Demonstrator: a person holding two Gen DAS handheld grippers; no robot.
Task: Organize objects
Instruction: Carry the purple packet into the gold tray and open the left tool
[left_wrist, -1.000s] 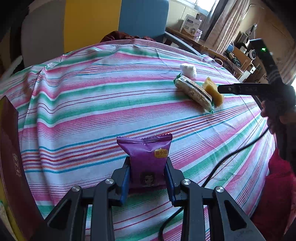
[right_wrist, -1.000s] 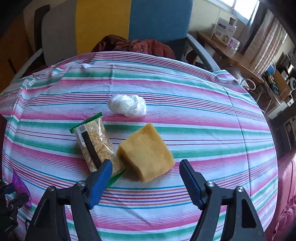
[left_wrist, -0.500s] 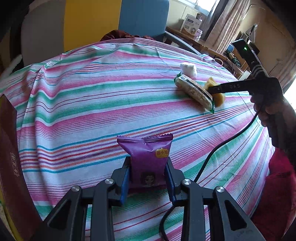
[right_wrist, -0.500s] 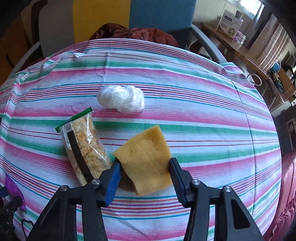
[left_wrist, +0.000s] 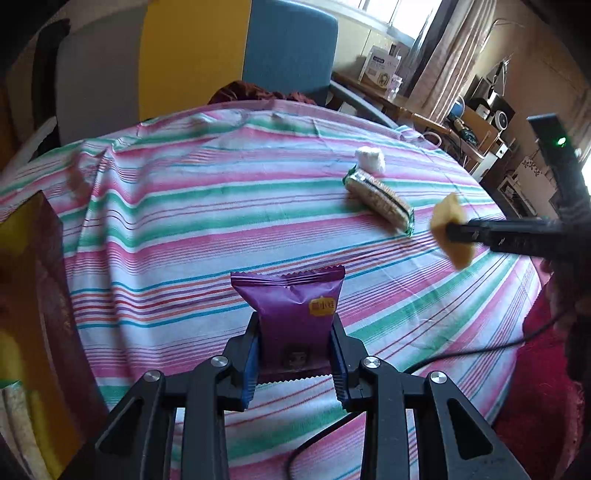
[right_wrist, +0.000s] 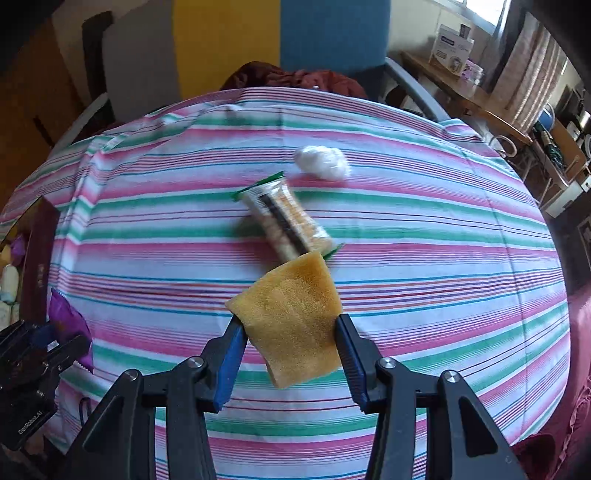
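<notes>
My left gripper (left_wrist: 294, 347) is shut on a purple snack packet (left_wrist: 291, 299) and holds it above the striped tablecloth (left_wrist: 184, 206); it also shows at the left in the right wrist view (right_wrist: 66, 321). My right gripper (right_wrist: 290, 332) is shut on a yellow sponge (right_wrist: 293, 321), lifted off the cloth; the sponge also shows in the left wrist view (left_wrist: 448, 230). A cracker pack (right_wrist: 286, 221) and a white wad (right_wrist: 321, 162) lie on the cloth beyond it.
A dark red and yellow box (left_wrist: 33, 314) stands open at the table's left edge, with items inside (right_wrist: 9, 284). Chairs and a dark red cloth (right_wrist: 295, 77) sit behind the table. A cable (left_wrist: 461, 354) hangs at the right.
My right gripper has lifted the yellow sponge off the cloth and drawn back from the cracker pack. My left gripper still holds the purple packet and has risen slightly.
</notes>
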